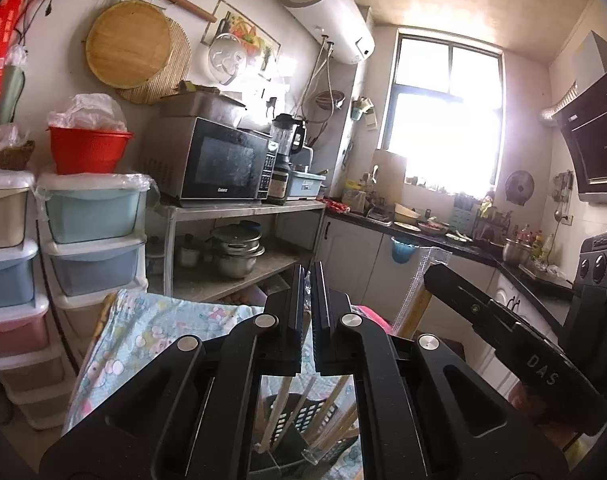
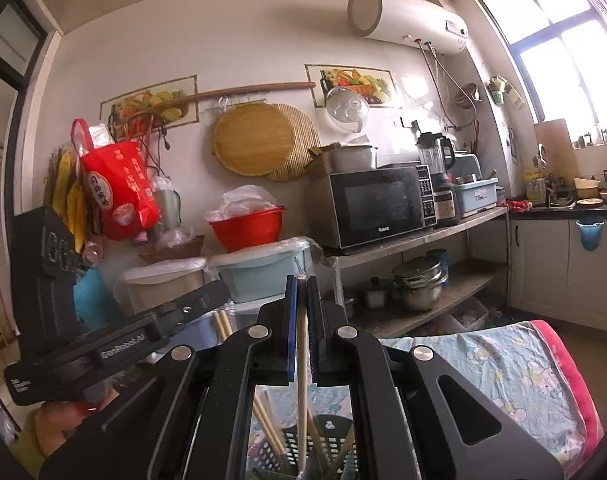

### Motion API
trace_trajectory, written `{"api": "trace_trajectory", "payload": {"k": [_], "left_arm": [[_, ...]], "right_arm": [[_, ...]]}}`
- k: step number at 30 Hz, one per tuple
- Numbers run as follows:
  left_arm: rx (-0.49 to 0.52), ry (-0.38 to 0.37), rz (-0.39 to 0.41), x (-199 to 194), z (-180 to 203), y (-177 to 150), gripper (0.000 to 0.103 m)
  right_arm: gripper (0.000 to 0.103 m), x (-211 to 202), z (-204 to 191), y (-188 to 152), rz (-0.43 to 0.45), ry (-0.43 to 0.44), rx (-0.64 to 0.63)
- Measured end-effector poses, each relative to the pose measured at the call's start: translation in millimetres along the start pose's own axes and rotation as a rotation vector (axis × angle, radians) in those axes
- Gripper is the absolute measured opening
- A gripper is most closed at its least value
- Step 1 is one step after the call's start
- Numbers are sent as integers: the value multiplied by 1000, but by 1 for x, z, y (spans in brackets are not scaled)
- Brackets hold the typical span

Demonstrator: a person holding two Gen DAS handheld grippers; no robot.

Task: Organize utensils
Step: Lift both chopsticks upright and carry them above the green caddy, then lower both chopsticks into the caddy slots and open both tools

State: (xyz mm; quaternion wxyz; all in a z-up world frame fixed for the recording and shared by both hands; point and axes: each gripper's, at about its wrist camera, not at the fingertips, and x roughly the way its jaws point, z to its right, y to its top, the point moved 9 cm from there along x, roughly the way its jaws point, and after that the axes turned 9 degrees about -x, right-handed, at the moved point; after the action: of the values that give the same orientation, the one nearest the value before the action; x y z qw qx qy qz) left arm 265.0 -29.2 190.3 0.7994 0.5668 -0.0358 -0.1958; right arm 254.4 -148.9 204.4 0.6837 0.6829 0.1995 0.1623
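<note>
My right gripper (image 2: 302, 280) is shut on a wooden chopstick (image 2: 302, 344) in a clear sleeve. The stick runs down into a black perforated holder (image 2: 331, 428), where several more chopsticks (image 2: 268, 424) lean. In the left wrist view the same sleeved chopstick (image 1: 417, 292) stands upright beside the right gripper (image 1: 429, 276). My left gripper (image 1: 308, 276) is shut just above the holder (image 1: 299, 416), and I see nothing between its pads. From the right wrist view, the left gripper (image 2: 217, 292) hovers at the left, a hand beneath it.
The holder stands on a table under a light blue cartoon cloth (image 2: 503, 360) with a pink edge. Stacked plastic drawers (image 1: 95, 216) with a red bowl on top stand at the left. A shelf with a microwave (image 1: 219, 160) and pots lies behind, and a counter (image 1: 423, 236) runs under the window.
</note>
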Motion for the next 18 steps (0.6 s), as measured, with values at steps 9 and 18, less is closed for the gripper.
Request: {"api": "trace_trajectory", "payload": {"k": [9, 18], "left_arm": [[-7, 17, -7, 8, -16, -10, 2], [-38, 34, -55, 24, -33, -31, 2]], "right_arm": [[5, 26, 4, -19, -21, -24, -28], [5, 43, 7, -42, -45, -29, -27]]}}
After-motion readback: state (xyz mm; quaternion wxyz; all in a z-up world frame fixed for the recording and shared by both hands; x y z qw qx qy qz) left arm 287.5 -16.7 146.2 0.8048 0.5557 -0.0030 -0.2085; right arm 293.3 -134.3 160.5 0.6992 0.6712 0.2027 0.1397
